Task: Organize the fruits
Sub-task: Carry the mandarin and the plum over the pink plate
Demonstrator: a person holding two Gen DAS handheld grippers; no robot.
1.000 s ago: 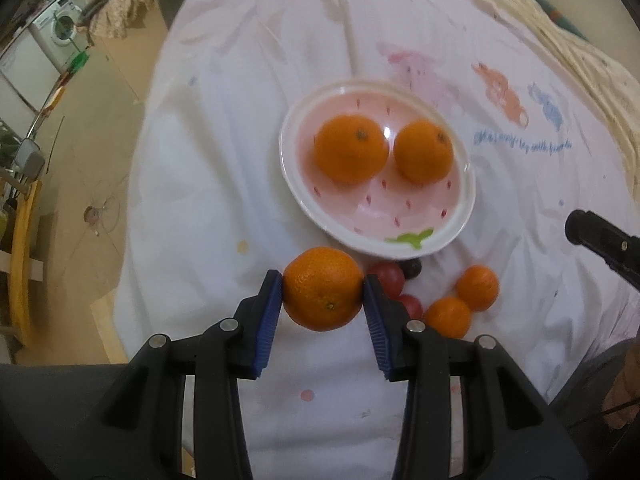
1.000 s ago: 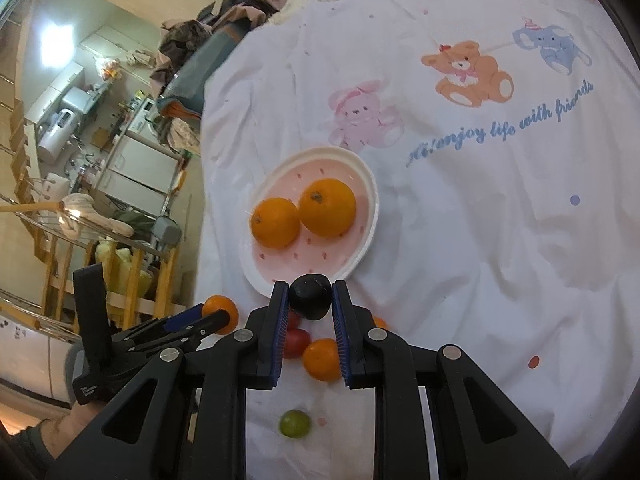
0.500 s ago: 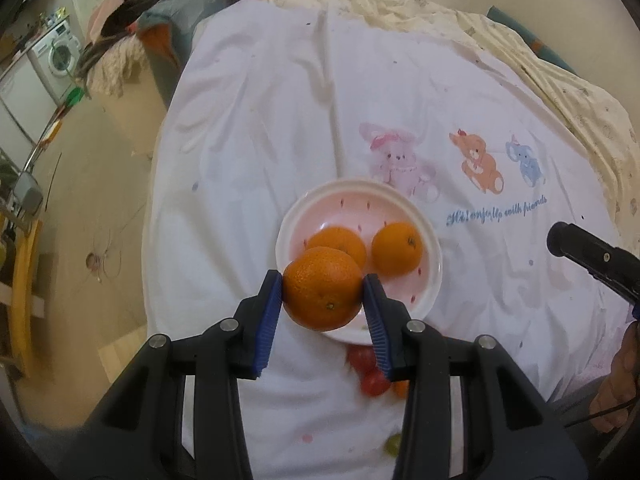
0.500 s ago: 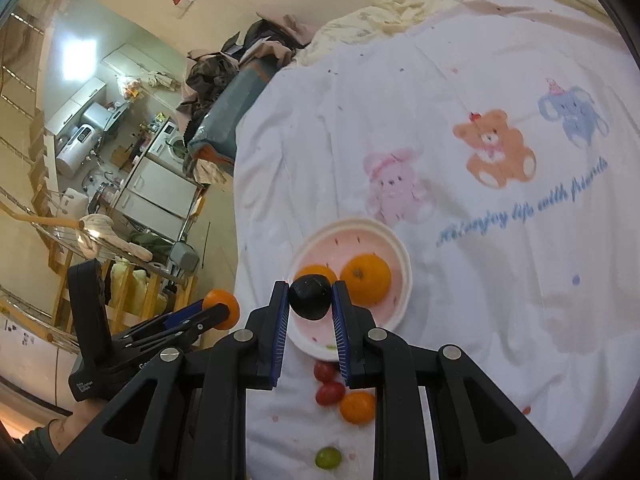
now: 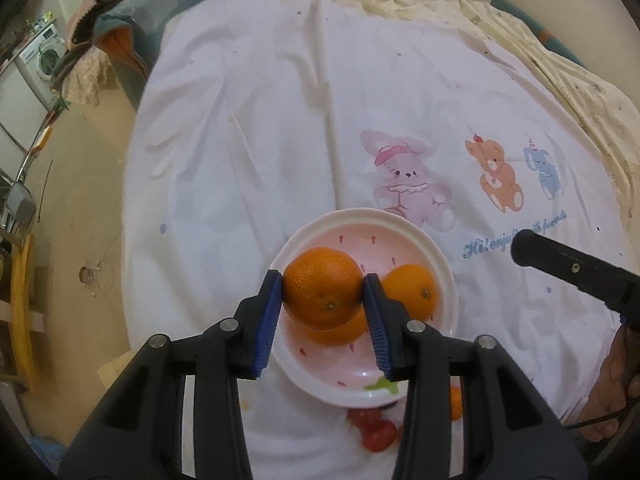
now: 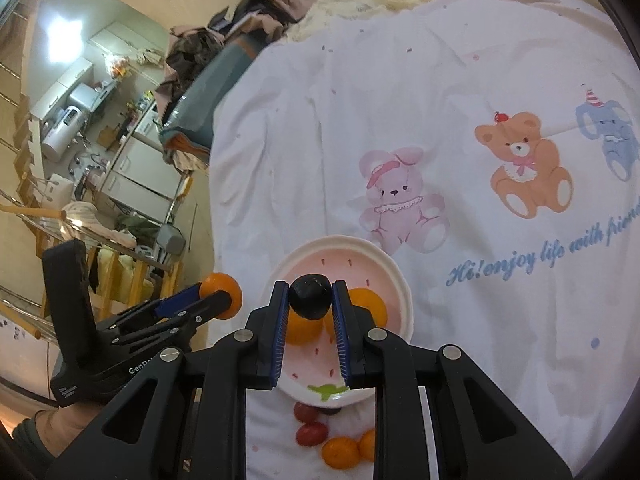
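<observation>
White printed bedsheet (image 5: pixel 280 120) carries a pink plate (image 5: pixel 400 236); washing machine (image 5: pixel 44 56) at ten o'clock. Left gripper (image 5: pixel 323 294) clamps an orange (image 5: pixel 322 286); right gripper (image 6: pixel 310 298) pinches a dark fruit (image 6: pixel 310 296).

I see bed under white cartoon-print sheet (image 5: pixel 280 128). Pink plate (image 5: pixel 442 264) on sheet, directly beyond left jaws. Red tomatoes (image 6: pixel 310 434) and small oranges (image 6: pixel 340 453) loose on sheet, nearer than right jaws.
</observation>
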